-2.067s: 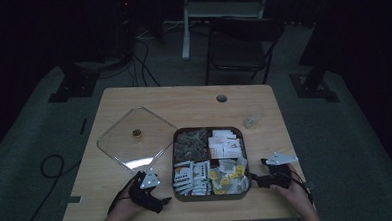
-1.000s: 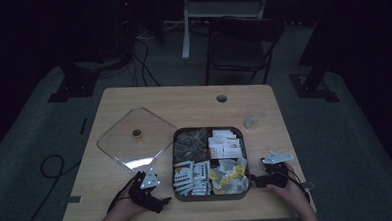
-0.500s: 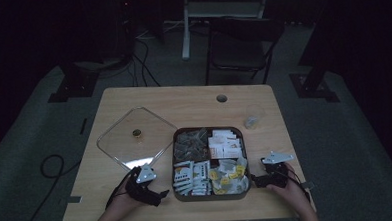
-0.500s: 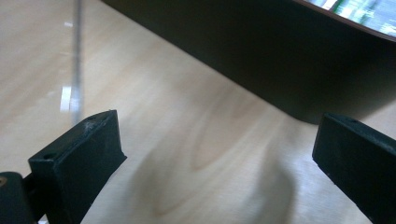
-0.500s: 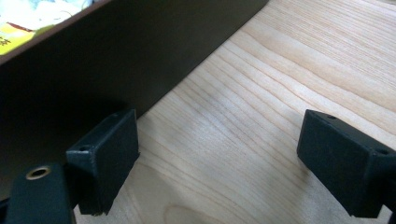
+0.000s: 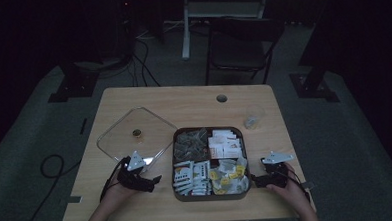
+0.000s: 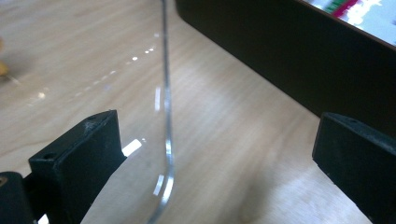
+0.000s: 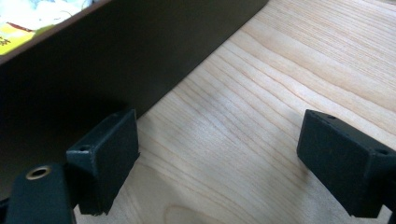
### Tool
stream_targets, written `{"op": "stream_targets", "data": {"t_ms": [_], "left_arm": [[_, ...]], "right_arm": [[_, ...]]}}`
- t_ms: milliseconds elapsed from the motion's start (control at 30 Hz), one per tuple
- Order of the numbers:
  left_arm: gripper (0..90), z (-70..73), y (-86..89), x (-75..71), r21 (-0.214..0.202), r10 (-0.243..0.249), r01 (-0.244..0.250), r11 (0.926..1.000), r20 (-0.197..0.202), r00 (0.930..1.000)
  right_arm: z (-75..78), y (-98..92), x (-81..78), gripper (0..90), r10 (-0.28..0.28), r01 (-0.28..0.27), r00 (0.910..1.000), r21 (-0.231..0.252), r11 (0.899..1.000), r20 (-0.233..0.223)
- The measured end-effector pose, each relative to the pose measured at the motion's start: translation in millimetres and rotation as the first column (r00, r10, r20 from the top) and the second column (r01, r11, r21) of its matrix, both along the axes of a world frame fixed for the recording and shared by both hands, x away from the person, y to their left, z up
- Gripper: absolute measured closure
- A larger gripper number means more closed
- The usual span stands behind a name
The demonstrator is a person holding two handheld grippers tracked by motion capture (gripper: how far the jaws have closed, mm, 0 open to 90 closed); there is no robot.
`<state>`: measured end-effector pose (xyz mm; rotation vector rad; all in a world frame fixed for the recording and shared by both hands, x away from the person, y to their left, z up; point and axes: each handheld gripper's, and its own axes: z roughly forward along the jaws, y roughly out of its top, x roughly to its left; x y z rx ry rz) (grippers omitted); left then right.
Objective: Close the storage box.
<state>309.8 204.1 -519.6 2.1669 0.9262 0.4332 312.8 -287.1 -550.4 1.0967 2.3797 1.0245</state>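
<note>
1. Gaping wide, the left gripper (image 6: pixel 154 180) holds nothing; in the left gripper view its two black jaws stand well apart, low over the table (image 7: pixel 243 154).
2. Between those jaws runs the rounded corner edge of the clear lid (image 7: pixel 166 140), with one jaw over the lid's pane and the other over bare wood near the tray's dark wall (image 7: pixel 261 51).
3. In the high view the lid (image 6: pixel 135 135) lies flat on the table to the left of the tray (image 6: pixel 211 196), with a small brownish knob at its middle.
4. The right gripper (image 6: pixel 254 180) is also spread wide and grips nothing; in the right gripper view one jaw sits just beside the tray wall (image 8: pixel 93 70) and the other over bare wood.
5. The tray is divided into compartments filled with sachets and packets, white, yellow and grey.
6. A small clear cup (image 6: pixel 253 116) stands on the table beyond the tray, well apart from both grippers.
</note>
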Motion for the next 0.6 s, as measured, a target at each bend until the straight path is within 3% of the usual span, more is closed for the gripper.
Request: {"op": "stream_targets", "data": {"t_ms": [400, 600], "left_arm": [[2.5, 5.2, 13.7, 25.0, -0.031, 0.093, -0.092, 0.9953, 0.026, 0.9954], [4.1, 6.6, 19.8, 37.5, -0.051, 0.137, -0.135, 0.9895, 0.035, 0.99]], "right_arm": [[0.0, 0.0, 0.0, 12.2, 0.0, 0.0, 1.0, 0.0, 1.0, 0.0], [0.0, 0.0, 0.0, 12.2, -0.001, 0.001, 1.0, 0.0, 1.0, -0.001]]}}
